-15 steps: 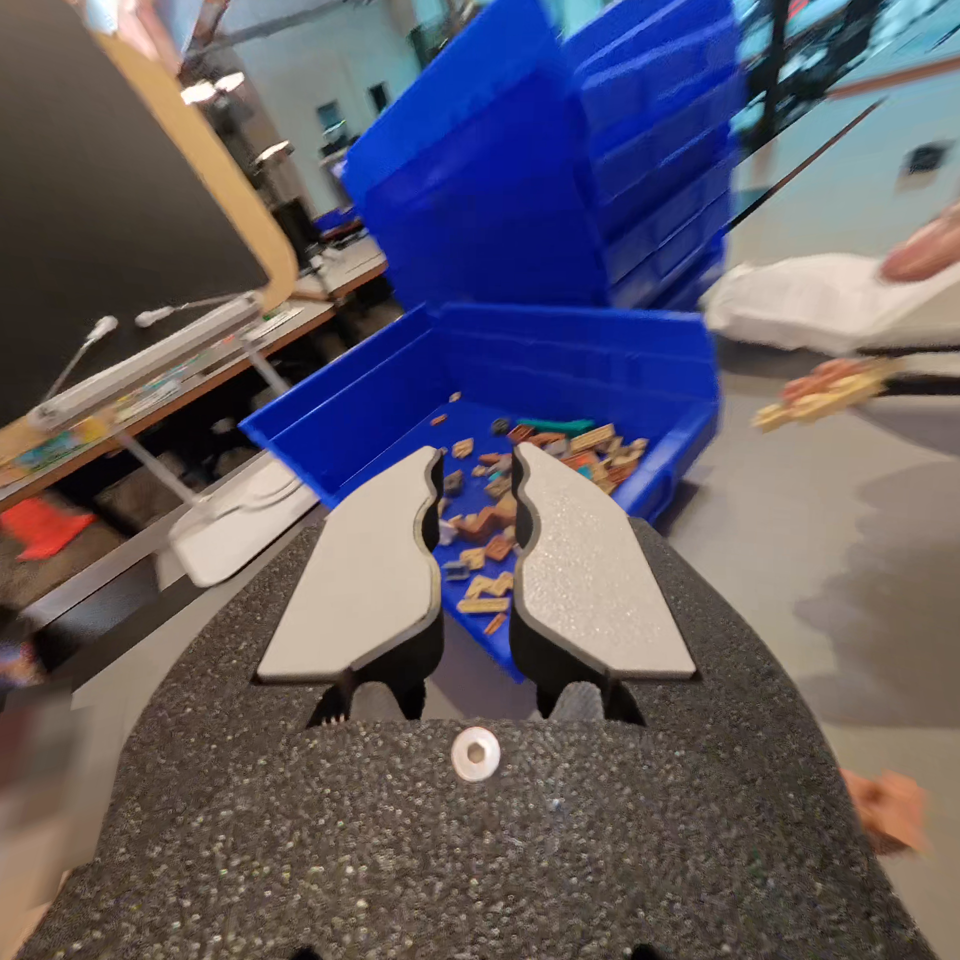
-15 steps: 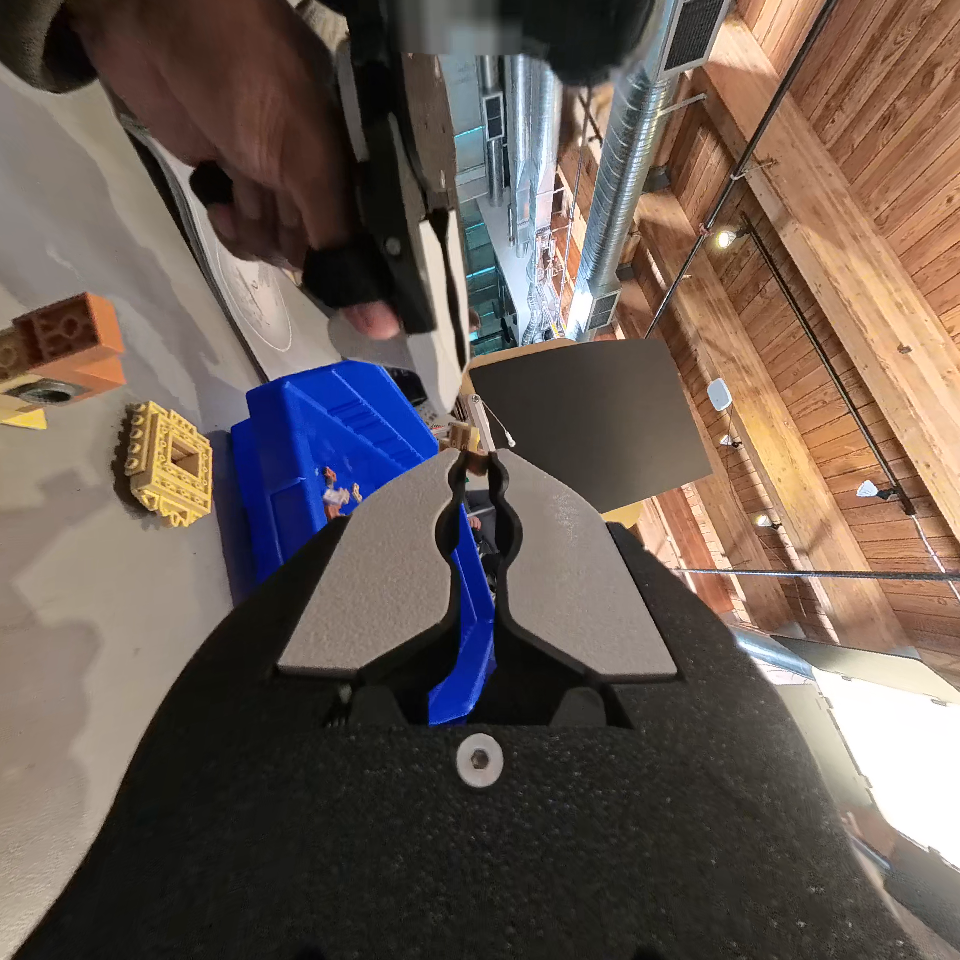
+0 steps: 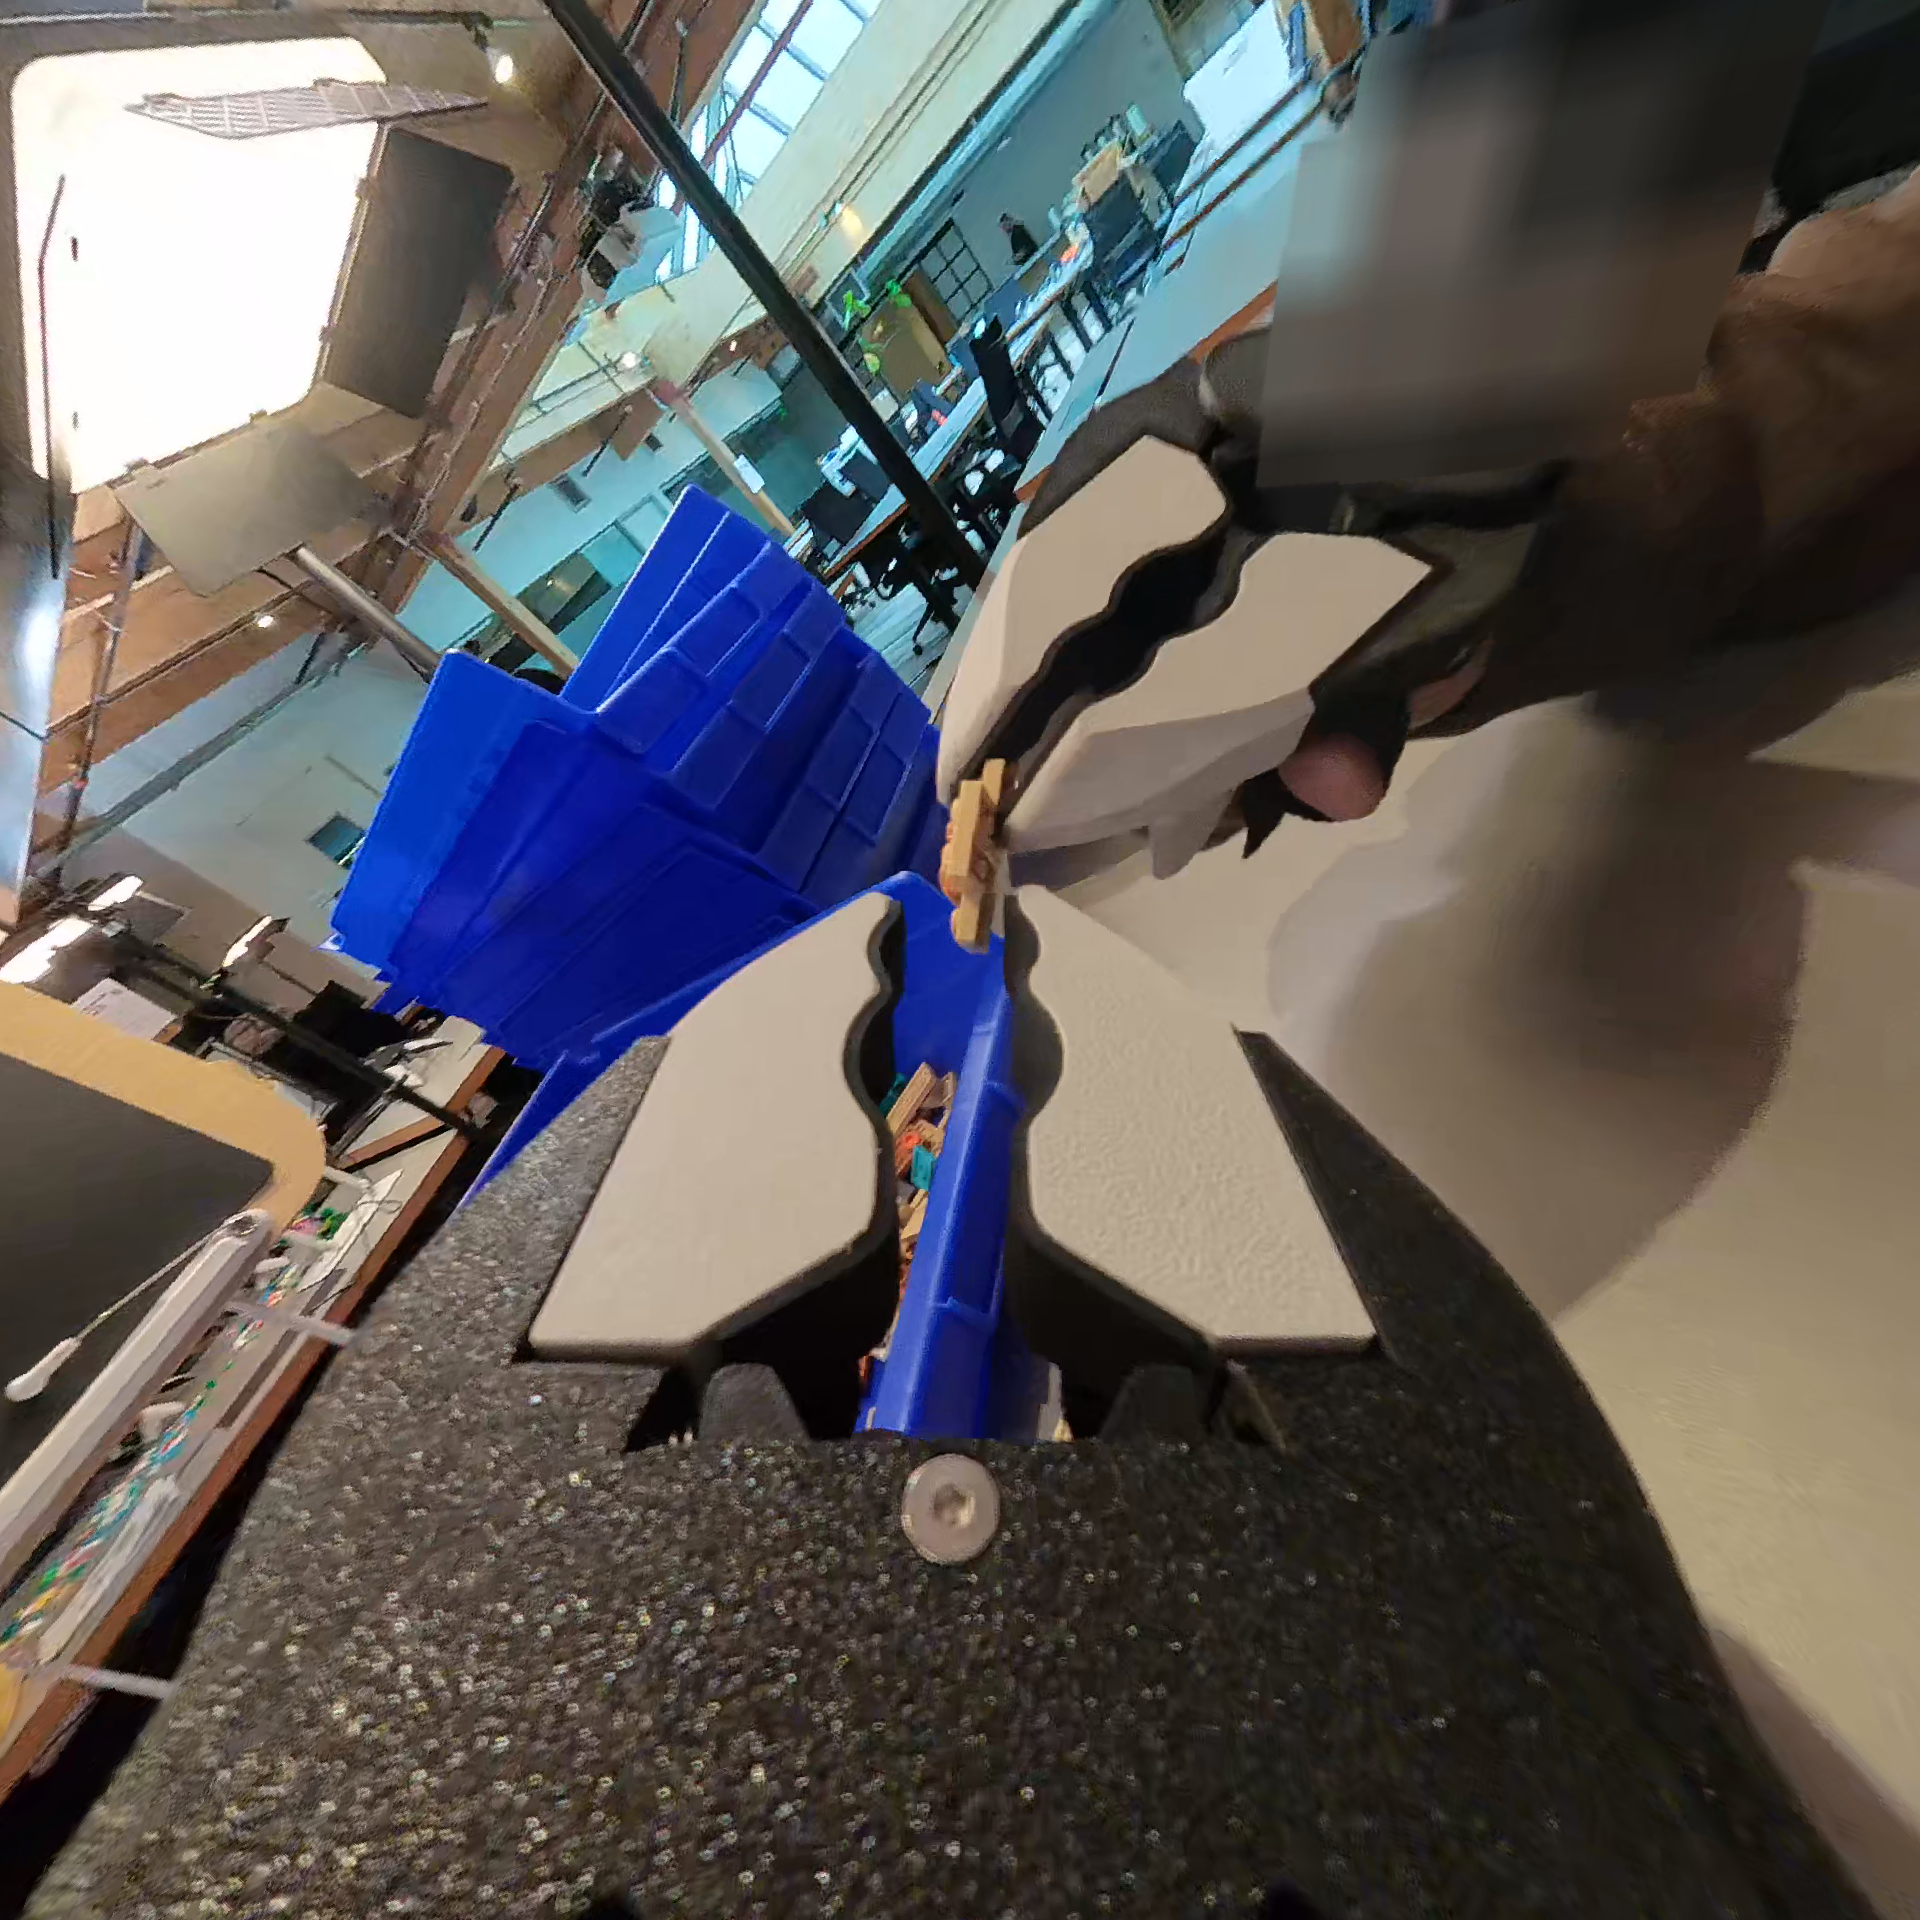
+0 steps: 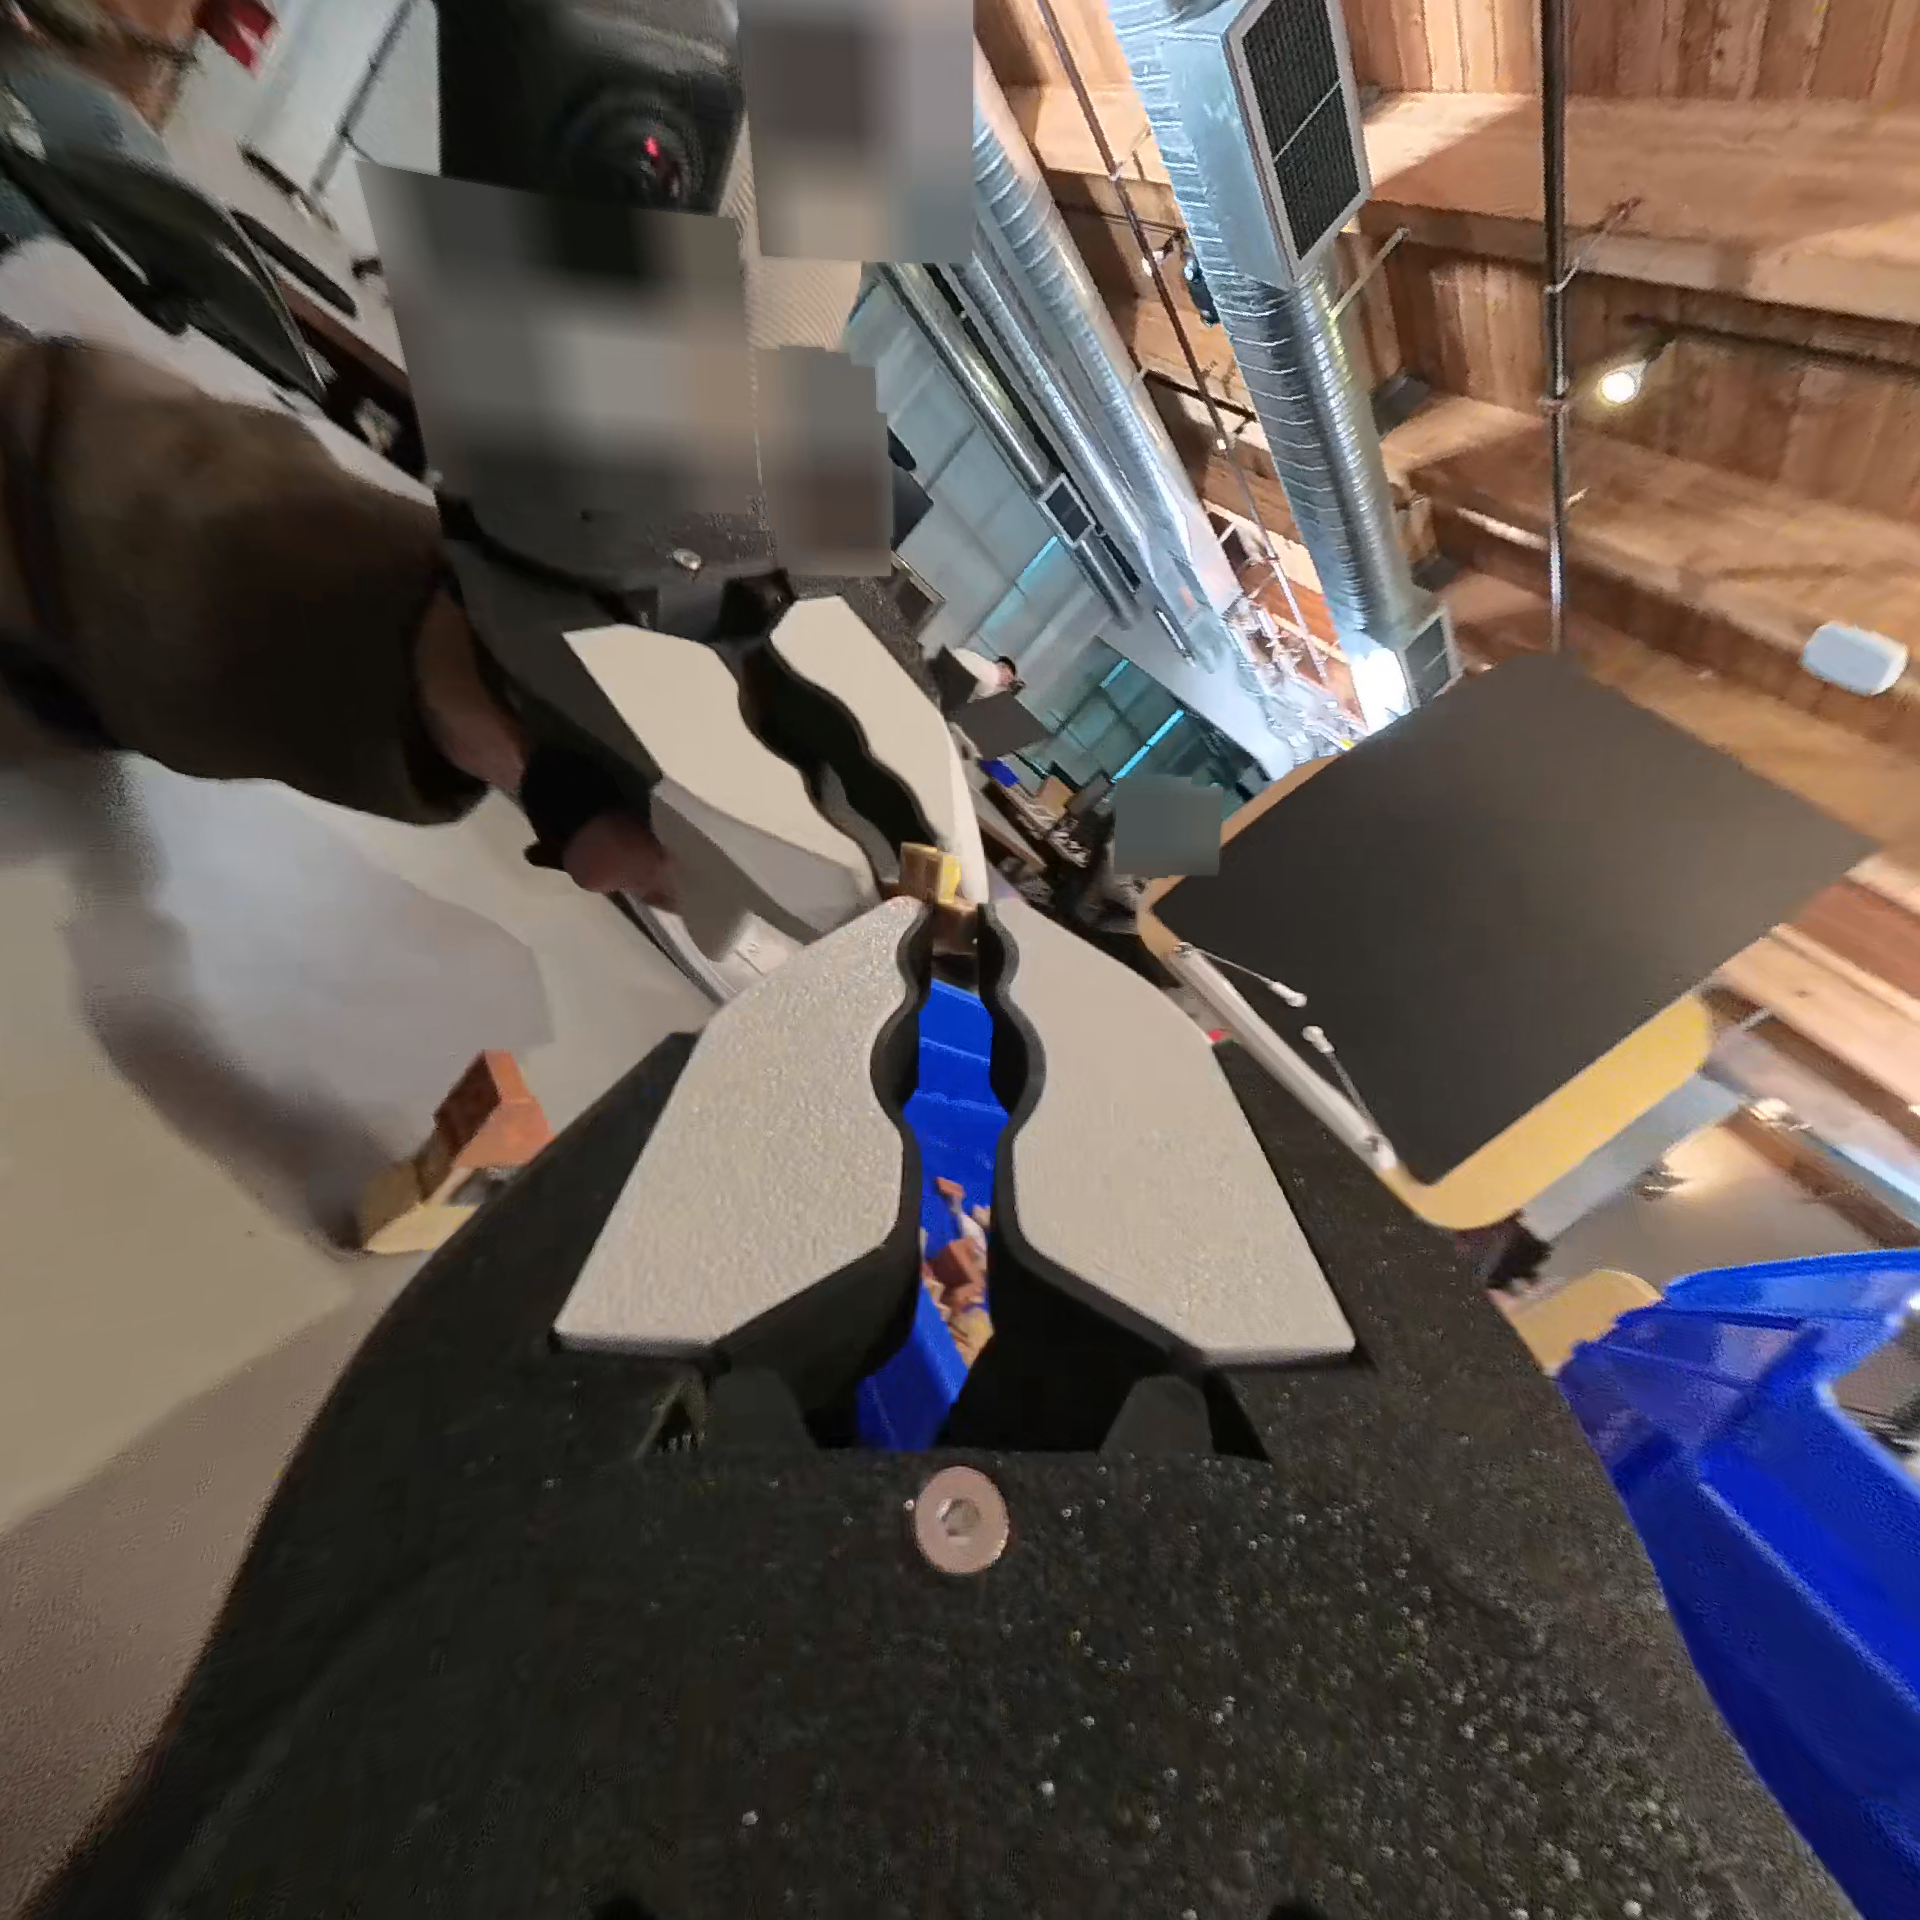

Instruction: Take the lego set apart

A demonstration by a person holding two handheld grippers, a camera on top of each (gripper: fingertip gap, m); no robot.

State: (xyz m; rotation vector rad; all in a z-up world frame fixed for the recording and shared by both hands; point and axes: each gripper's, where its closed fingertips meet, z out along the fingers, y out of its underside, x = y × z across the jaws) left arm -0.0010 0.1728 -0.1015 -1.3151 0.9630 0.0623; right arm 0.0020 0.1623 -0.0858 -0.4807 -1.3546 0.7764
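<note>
Left wrist view shows a small tan brick piece up in the air, right between the two tools. It looks like a few tiny plastic bricks stuck together, with a brown bit showing in the right wrist view.

The right gripper comes in from the far side and pinches the top end of the piece between its two tips. The left gripper has its tips spread around the bottom end. One tip is just beside the piece and the other tip has a gap, so it is not squeezing.

I think the piece is very light, hard and a bit slippery. I think it could snap apart if it is twisted. The flat sides of the bottom end look like the best place to grab.

Under the piece sits a blue bin with many loose little bricks inside. More stacked blue bins stand far on the left. To the right is the grey table. A brown and tan brick lump lies on it, near the left side in the right wrist view.
</note>
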